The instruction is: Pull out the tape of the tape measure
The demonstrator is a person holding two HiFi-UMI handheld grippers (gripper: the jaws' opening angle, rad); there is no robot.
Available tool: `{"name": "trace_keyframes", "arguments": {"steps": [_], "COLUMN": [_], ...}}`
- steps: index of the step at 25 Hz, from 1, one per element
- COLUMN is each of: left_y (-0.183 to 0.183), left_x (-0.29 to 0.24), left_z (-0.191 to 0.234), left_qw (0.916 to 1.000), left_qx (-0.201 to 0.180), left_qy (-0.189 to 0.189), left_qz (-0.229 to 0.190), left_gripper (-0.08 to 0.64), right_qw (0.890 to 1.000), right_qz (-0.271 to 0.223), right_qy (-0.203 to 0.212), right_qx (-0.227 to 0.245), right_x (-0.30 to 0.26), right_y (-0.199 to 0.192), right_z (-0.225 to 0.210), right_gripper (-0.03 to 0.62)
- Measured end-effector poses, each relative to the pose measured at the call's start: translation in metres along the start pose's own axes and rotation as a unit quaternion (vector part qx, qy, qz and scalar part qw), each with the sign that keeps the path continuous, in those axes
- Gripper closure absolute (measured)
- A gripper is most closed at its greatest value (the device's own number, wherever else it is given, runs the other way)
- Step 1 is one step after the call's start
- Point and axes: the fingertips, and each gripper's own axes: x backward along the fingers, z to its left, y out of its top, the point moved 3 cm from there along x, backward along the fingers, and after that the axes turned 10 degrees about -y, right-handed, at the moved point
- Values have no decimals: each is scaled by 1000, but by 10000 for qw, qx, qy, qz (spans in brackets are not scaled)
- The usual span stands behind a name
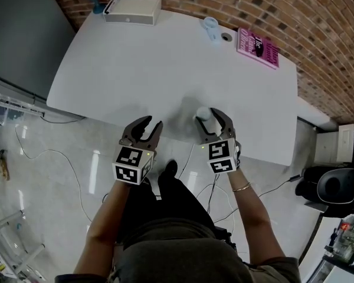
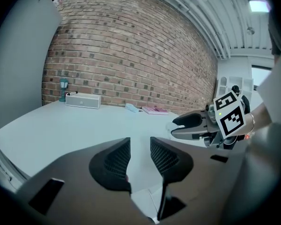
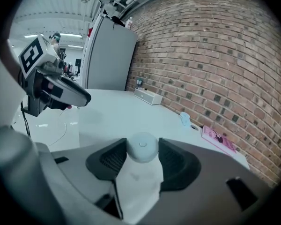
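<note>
Head view: right hand-held gripper [image 1: 212, 119] clamps the round white tape measure [image 1: 204, 113] over the bench's [image 1: 165, 63] near edge; left gripper view: left hand-held gripper [image 2: 140, 146], open and empty, should seek the tape tab; right gripper view: case centred, so hold firm.

Dark grey left claw [image 1: 154, 121] and right claw [image 1: 206, 114] — each bearing a black-and-white marker cube [image 1: 133, 165].

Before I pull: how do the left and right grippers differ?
The right gripper is clamped on the round white tape measure; the left gripper holds nothing. The left gripper's jaws stand apart with nothing between; the right gripper's press on the case. Both hover side by side at the table's near edge.
</note>
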Motion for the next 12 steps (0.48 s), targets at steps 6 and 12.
{"name": "trace_keyframes", "arguments": {"steps": [6,12], "left_y": [12,22], "left_x": [-6,-8], "left_z": [0,-6], "left_qw": [9995,9968], "left_qx": [-145,-531], "left_qy": [-272,-601], "left_qz": [-112,-39], "left_gripper": [417,416], "right_qw": [9991,9967], "right_qz": [-360,-712], "right_qy": [-186,-335], "right_qx": [91,199], "right_x": [9,18], "right_y": [35,71], "right_z": [-10,-11], "right_gripper": [375,375]}}
